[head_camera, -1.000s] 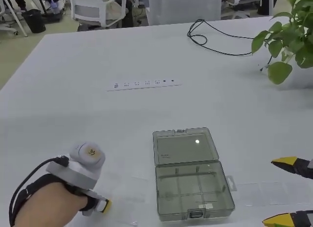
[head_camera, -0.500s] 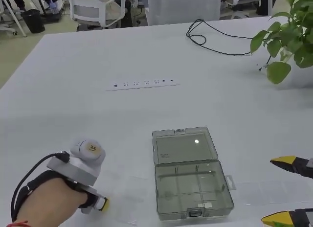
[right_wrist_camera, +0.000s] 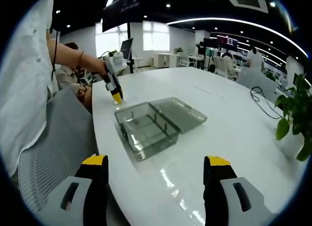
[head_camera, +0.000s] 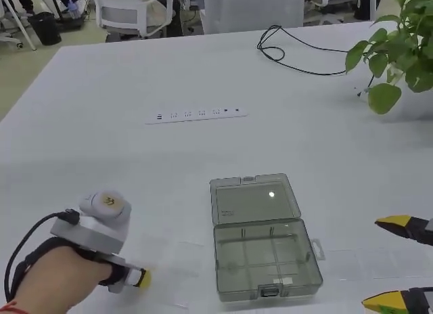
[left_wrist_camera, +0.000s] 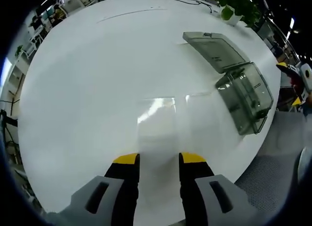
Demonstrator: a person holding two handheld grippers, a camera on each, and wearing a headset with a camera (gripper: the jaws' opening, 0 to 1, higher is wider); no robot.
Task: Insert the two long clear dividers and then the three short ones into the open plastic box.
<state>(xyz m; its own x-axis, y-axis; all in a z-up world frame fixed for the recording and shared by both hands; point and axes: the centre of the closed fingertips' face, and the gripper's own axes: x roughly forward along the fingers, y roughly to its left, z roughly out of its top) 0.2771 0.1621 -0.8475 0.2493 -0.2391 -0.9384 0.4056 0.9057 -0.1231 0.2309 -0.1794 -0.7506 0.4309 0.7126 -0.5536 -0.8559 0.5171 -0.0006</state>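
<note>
The left hand-held gripper, gripped by a hand, sits at 9 o'clock from the box and points toward 3 o'clock. Its yellow-tipped jaws stand a narrow gap apart. A long clear divider lies flat on the table with its long axis running straight out from that gap. I cannot tell whether the jaws pinch it or only straddle it. The open plastic box is low in the head view, toward 5 o'clock. Its long axis runs from 9 to 3 o'clock, and its lid is folded flat back toward 12 o'clock. A small latch is on the near wall at 6 o'clock. The box is smoky grey and see-through. Faint lines cross its inside, and I cannot tell whether they are slots or dividers. More clear pieces lie flat at 3 o'clock from the box, barely visible against the surface. Beyond them the right hand-held gripper has its jaws spread wide and holds nothing. The table is broad, white and glossy. At 12 o'clock from the box lies a white power strip, and further off a looped black cable. A green plant stands at 2 o'clock. Office chairs stand behind the far edge.
</note>
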